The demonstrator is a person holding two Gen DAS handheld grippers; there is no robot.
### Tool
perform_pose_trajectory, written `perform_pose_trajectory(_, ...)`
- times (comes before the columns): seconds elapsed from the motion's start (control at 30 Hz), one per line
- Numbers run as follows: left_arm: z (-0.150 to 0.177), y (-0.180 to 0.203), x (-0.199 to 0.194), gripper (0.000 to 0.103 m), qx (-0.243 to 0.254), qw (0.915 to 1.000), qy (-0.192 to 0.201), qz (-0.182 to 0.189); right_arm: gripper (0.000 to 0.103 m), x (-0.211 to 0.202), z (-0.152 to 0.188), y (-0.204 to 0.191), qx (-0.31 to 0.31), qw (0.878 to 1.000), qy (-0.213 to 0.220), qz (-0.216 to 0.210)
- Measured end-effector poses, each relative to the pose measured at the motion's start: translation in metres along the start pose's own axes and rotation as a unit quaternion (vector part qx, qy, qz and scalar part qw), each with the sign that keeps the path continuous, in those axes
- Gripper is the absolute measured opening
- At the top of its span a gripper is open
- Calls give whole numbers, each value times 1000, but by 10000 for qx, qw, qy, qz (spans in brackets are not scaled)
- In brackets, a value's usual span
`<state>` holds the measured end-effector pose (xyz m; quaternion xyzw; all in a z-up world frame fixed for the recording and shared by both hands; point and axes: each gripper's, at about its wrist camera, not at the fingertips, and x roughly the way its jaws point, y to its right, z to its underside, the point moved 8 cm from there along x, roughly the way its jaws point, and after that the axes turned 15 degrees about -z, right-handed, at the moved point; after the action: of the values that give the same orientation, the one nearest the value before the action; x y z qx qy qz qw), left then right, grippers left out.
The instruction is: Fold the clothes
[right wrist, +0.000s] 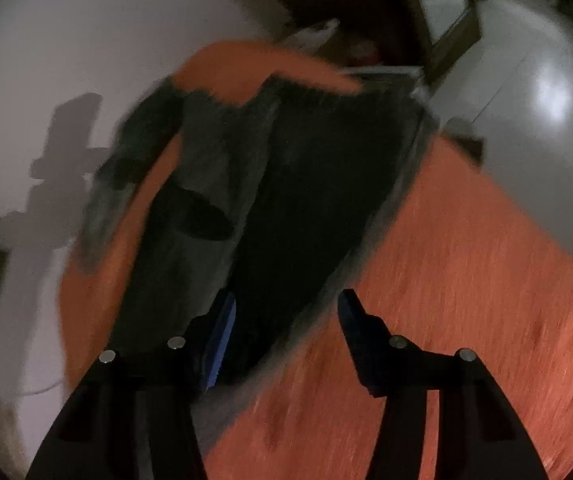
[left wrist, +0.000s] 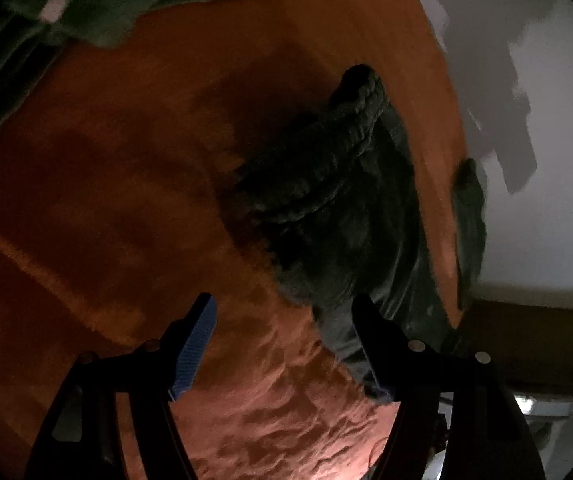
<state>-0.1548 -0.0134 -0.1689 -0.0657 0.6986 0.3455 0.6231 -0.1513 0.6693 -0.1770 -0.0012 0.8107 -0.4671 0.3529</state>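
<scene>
Pile at far left corner: a heap of dark green rumpled cloth (left wrist: 66, 12) lies over the far left corner of the orange fuzzy bedspread (left wrist: 126, 184); folded or waiting, the blur hides it.
Left gripper: the left gripper (left wrist: 286, 340), black with blue ribbed pads, stands wide apart and holds nothing, low over the bedspread.
Task's thing: a dark grey-green garment with a ribbed gathered waistband (left wrist: 338, 184) lies bunched near the bedspread's right edge, one part trailing over that edge toward the white wall (left wrist: 546, 220).
Right gripper: the right gripper (right wrist: 286, 328) is spread wide, empty, its left pad just at the garment's (right wrist: 286, 200) near edge.
Stage: half-folded or half-spread; both fit.
Risk, slide: the overhanging part may drag the garment off the edge.
Risk, grip: a pinch could catch the fuzzy bedspread too.
Risk, sight: dim light and motion blur hide the layers.
</scene>
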Motion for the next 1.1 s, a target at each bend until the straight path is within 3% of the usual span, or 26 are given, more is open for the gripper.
perform_pose_trajectory(0.07, 0, -9, 1, 71, 305, 9990, 152, -292, 53, -10, 20, -4, -26, 9999, 38, -128)
perform_pose_trajectory(0.13, 5, -9, 11, 71, 565, 9978, 78, -325, 54, -4, 47, -13, -50, 9986, -178, -494)
perform_pose_trajectory(0.2, 4, 1, 16, 71, 687, 9974, 162, -126, 54, 6, 71, -24, -31, 9948, -353, -953)
perform_pose_trajectory(0.37, -9, 32, 29, 74, 917, 9941, 481, 331, 57, 47, 88, -40, 11, 9870, -649, -1467)
perform_pose_trajectory(0.43, -15, 37, 50, 75, 898, 9948, 427, 239, 69, 59, 88, -40, 111, 9875, -604, -1451)
perform_pose_trajectory(0.67, -49, 40, 80, 75, 87, 9966, 155, 805, 69, 88, 75, -56, 233, 9879, -330, -1500)
perform_pose_trajectory(0.7, -52, 41, 80, 72, 42, 9964, 212, 814, 70, 91, 73, -61, 177, 9878, -338, -1510)
perform_pose_trajectory(0.77, -55, 45, 76, 54, 52, 9973, 375, 627, 71, 103, 71, -71, 45, 9898, -385, -1374)
perform_pose_trajectory(0.8, -55, 46, 73, 51, 63, 9976, 460, 521, 71, 109, 69, -75, -14, 9911, -395, -1271)
perform_pose_trajectory(0.83, -55, 47, 71, 46, 57, 9976, 520, 444, 71, 113, 69, -77, -54, 9927, -411, -1135)
perform_pose_trajectory(0.87, -55, 46, 68, 41, 7, 9978, 536, 401, 70, 121, 68, -72, 33, 9958, -534, -737)
perform_pose_trajectory(0.9, -55, 45, 65, 39, -79, 9977, 522, 425, 67, 121, 66, -71, 179, 9966, -455, -671)
perform_pose_trajectory(0.97, -56, 44, 58, 35, -242, 9973, 450, 520, 52, 116, 65, -62, 492, 9976, -296, -391)
perform_pose_trajectory(1.07, -57, 48, 49, 32, -304, 9972, 337, 597, 51, 91, 67, -57, 1171, 9911, -157, -621)
perform_pose_trajectory(1.1, -57, 49, 46, 32, -298, 9972, 294, 626, 52, 81, 67, -55, 1100, 9923, -71, -572)
